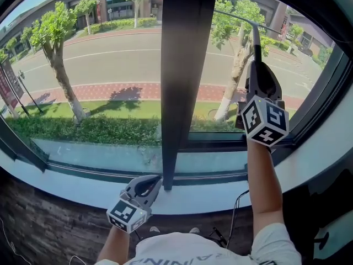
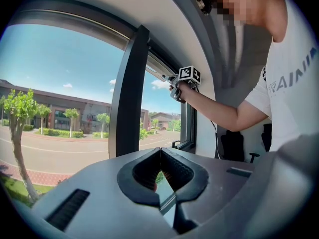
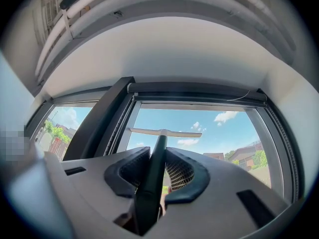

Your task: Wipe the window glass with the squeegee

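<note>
In the head view my right gripper (image 1: 257,73) is raised in front of the right window pane (image 1: 231,76), shut on the dark handle of the squeegee (image 1: 255,40). The handle runs up to the thin blade, which lies across the top of the glass. In the right gripper view the squeegee (image 3: 164,132) shows as a pale T-shaped bar near the upper frame, its handle clamped between the right gripper (image 3: 158,171) jaws. My left gripper (image 1: 151,182) hangs low over the white sill at the foot of the mullion. In its own view the left gripper (image 2: 160,152) is shut and holds nothing.
A wide dark mullion (image 1: 185,65) splits the window into left and right panes. A white sill (image 1: 71,186) runs under the dark lower frame. A thin cable (image 1: 237,203) hangs below the sill. A black office chair (image 2: 234,146) stands by the right wall.
</note>
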`<state>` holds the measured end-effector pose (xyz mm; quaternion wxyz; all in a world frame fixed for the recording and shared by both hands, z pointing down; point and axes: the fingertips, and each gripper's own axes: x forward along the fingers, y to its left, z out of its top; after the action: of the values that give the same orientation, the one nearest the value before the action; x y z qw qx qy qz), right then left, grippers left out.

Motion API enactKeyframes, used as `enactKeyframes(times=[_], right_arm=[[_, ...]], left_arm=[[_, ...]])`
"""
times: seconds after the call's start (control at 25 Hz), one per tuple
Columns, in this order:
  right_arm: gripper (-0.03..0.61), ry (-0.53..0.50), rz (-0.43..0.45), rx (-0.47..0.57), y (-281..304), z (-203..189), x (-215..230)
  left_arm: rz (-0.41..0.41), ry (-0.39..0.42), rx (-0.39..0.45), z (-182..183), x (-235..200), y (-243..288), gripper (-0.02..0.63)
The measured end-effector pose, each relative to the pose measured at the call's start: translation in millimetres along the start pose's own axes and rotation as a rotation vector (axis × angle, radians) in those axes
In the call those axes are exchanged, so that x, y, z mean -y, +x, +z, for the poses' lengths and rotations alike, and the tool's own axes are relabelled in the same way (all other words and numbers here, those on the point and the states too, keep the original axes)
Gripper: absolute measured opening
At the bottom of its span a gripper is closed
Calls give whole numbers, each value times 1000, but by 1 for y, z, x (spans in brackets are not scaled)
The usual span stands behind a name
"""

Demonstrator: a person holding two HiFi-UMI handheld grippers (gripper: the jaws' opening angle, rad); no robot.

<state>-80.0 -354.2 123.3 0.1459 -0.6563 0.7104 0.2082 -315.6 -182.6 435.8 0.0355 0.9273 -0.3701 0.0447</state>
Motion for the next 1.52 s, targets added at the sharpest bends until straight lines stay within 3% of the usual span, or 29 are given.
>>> enactKeyframes(times=[0.88, 1.52], right_arm=[[100, -59, 45, -156, -70, -102, -6], [100, -22, 31, -269, -112, -174, -17]], left_arm=[[-8, -9, -28, -7, 16, 6, 17], [11, -9, -49, -14, 14, 7, 17]])
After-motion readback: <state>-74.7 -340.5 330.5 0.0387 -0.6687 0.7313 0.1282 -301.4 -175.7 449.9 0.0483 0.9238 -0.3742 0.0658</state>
